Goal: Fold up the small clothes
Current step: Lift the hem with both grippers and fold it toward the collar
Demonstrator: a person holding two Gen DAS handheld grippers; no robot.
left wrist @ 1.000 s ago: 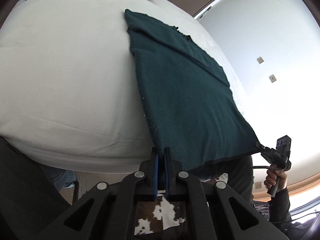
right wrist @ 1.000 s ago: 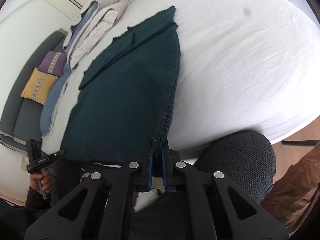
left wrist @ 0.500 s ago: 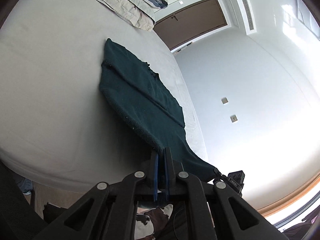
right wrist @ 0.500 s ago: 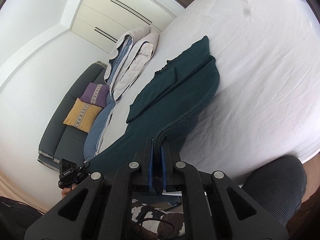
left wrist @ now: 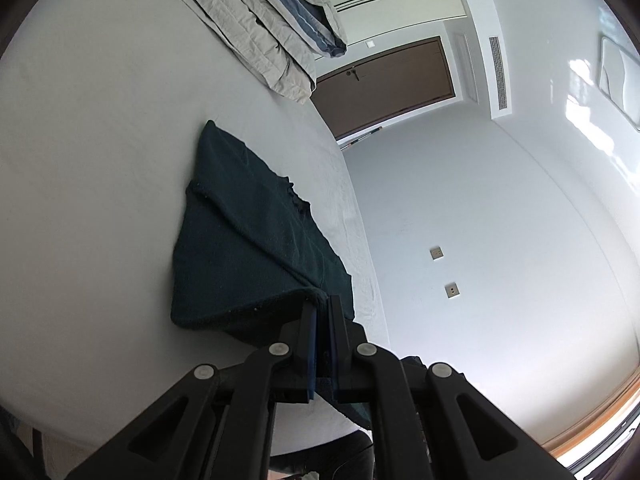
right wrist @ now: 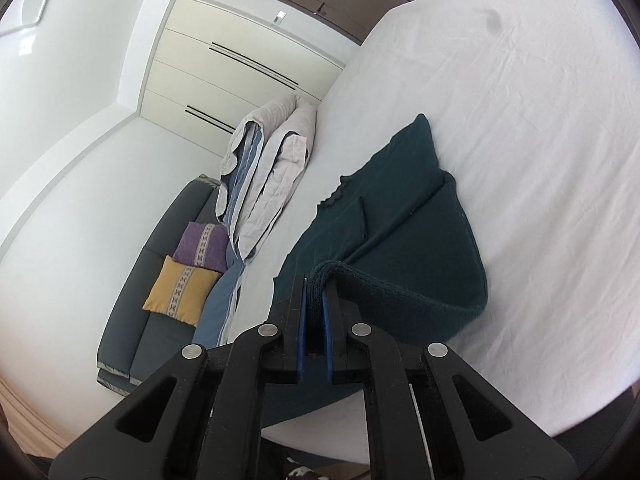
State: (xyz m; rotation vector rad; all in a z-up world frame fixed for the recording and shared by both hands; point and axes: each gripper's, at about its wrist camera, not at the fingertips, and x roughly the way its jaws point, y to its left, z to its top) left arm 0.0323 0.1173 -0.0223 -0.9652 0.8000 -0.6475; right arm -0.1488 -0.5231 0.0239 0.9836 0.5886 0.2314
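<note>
A dark green knitted garment is lying on the white bed, its far end, with a small scalloped neckline, resting flat on the sheet while its near hem is being held up off the mattress. The left tongs are pinching one near corner, their blue pads closed tight on the knit, and the right tongs are clamping the other near corner, where a thick roll of ribbed hem is bunching up between the pads. Between the two grips the cloth is sagging in a soft curve and bellying outward at the side edge, which suggests a limp, fairly thick knit with some weight of its own but no stiffness at all. It is likely to stretch and droop wherever it is unsupported, so holding it at both hem corners, as now, is the sensible way to keep the edge straight while it is being laid over toward the neckline. The fuzzy surface should grip the pads well; slipping looks a small risk, uneven pulling a larger one. A folded quilt is lying along the bed's far side, well apart from the garment.
</note>
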